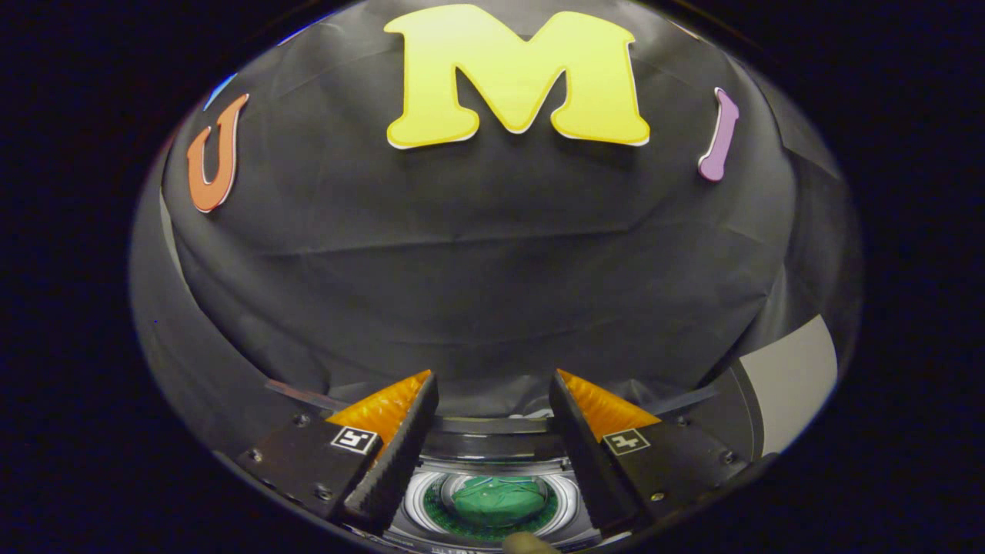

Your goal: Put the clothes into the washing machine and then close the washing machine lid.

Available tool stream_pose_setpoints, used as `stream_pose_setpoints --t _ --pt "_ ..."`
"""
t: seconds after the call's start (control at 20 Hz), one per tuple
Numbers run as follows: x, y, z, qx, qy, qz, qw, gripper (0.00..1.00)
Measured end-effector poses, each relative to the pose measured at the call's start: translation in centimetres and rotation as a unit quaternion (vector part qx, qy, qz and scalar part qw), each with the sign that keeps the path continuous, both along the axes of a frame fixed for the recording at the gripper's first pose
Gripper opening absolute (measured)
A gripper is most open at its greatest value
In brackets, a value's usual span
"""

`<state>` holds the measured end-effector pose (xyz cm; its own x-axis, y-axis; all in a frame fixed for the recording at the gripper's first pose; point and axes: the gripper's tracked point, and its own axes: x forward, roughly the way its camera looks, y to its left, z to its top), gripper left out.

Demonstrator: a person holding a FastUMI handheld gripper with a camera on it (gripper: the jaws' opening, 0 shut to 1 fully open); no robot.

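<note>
The hand-held gripper (492,400) hangs above a top-loading washing machine (492,462) and faces the black cloth wall (492,269) of the booth. Its 2 fingers (396,454) stand spread apart with a wide gap between them, and nothing is held or touched by either one. Each finger carries a small square black-and-white marker tag (354,440) on its outer block.

Down through the gap between the 2 fingers, the round opening of the washing machine shows, ringed by pale silver-white bands. Inside the drum lies a bunched green cloth garment (499,500), sitting low in the tub and well below the fingertips. The garment lies between the fingers as seen from above, but apart from them, with no contact. A darker green perforated drum floor (439,517) rings the garment.

Just ahead of the fingers, the dark rear rim of the machine (492,425) runs across beneath the foot of the cloth wall. To the right of the right finger, a pale grey flat panel (793,377) stands against the cloth; what it belongs to cannot be told. A small rounded tan shape (527,544) shows at the near rim of the opening; what it is cannot be told.
</note>
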<state>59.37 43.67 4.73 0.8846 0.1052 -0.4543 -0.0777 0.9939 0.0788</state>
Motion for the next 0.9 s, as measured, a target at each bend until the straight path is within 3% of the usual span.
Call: stream_pose_setpoints --t 0.9 --pt "-4.9 -0.4 -1.1 0.003 -0.030 0.013 0.999 0.92"
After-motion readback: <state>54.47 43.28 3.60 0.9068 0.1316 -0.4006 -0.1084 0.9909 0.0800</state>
